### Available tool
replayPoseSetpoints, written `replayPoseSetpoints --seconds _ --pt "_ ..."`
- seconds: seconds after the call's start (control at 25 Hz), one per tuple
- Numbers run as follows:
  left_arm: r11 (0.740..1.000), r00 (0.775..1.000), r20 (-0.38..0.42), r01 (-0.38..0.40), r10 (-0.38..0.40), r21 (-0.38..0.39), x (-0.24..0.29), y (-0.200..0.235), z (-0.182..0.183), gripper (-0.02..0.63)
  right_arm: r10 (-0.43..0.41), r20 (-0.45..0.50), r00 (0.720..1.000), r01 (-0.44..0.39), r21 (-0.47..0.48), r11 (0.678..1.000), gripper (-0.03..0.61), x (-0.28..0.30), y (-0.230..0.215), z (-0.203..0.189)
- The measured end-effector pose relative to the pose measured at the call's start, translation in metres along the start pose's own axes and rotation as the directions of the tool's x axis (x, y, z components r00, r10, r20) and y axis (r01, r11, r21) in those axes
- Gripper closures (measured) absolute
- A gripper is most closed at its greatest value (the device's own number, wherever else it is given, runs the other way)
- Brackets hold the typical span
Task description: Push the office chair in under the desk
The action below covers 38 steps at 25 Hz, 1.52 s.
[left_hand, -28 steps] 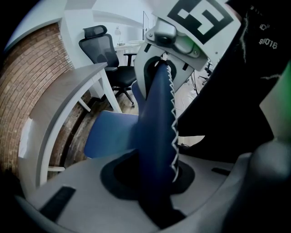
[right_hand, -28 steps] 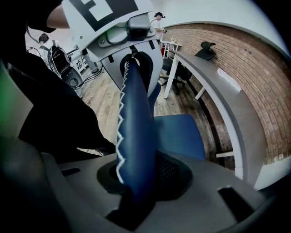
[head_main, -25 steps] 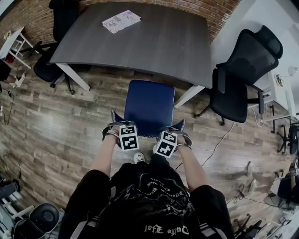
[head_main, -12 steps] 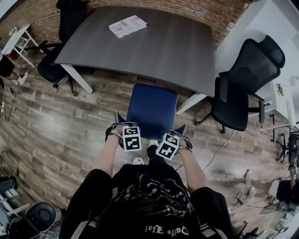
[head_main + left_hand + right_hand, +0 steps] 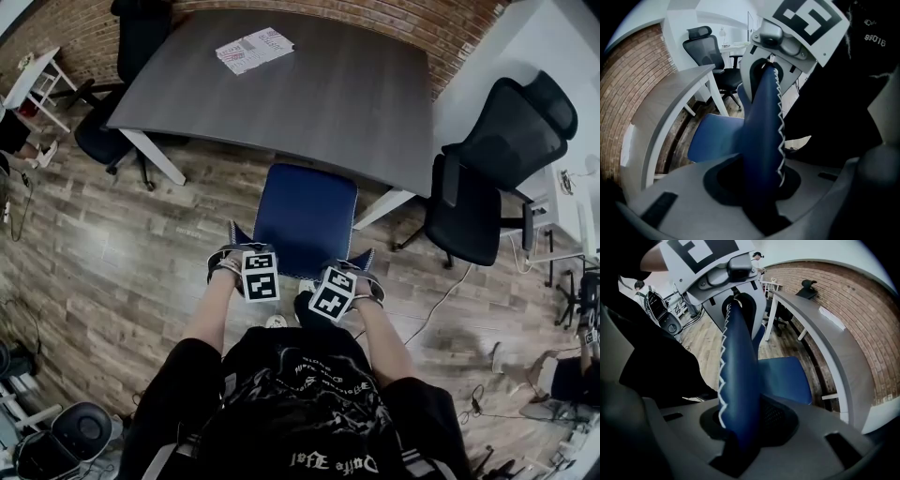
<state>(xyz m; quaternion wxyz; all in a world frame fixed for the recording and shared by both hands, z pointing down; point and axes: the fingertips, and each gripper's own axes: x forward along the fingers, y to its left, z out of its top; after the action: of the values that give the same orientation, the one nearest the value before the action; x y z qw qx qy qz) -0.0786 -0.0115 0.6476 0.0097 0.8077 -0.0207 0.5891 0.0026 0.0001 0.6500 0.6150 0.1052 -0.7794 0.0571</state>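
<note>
The chair stands on the wood floor right in front of the person, facing the bench. Its blue seat is almost wholly out in the open. Only the seat's front edge reaches the bench's near edge, between the two white legs.

Both claws grip the top of the chair's back. The left claw is clenched on the back near its left corner, and the right claw is clenched on it near the right corner. In the left gripper view the blue padded back runs upright between the two jaws, which press on it from either side. A white zigzag seam runs along its edge. The right gripper view shows the same grip from the other side, with the seam on the left of the back and the seat below to the right. Each gripper view also shows the other claw at the far end of the back.

A stack of papers lies on the far part of the bench. A black chair stands to the right of the bench, well apart from the blue one, and another dark chair sits at the bench's left end. A brick wall runs behind the bench.
</note>
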Motion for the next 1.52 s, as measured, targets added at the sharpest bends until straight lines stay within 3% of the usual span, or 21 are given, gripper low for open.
replayPoseSetpoints --seconds 1.12,1.52 --pt "0.999 1.0 -0.003 0.007 -0.007 0.034 -0.004 0.058 0.019 0.525 0.0 0.008 1.0 0.0 -0.01 1.0 0.483 -0.007 -0.062 0.002" --pt "0.999 0.999 -0.006 0.033 -0.033 0.012 -0.001 0.073 0.029 0.52 0.004 0.005 1.0 -0.004 -0.014 1.0 0.483 -0.008 -0.081 -0.002"
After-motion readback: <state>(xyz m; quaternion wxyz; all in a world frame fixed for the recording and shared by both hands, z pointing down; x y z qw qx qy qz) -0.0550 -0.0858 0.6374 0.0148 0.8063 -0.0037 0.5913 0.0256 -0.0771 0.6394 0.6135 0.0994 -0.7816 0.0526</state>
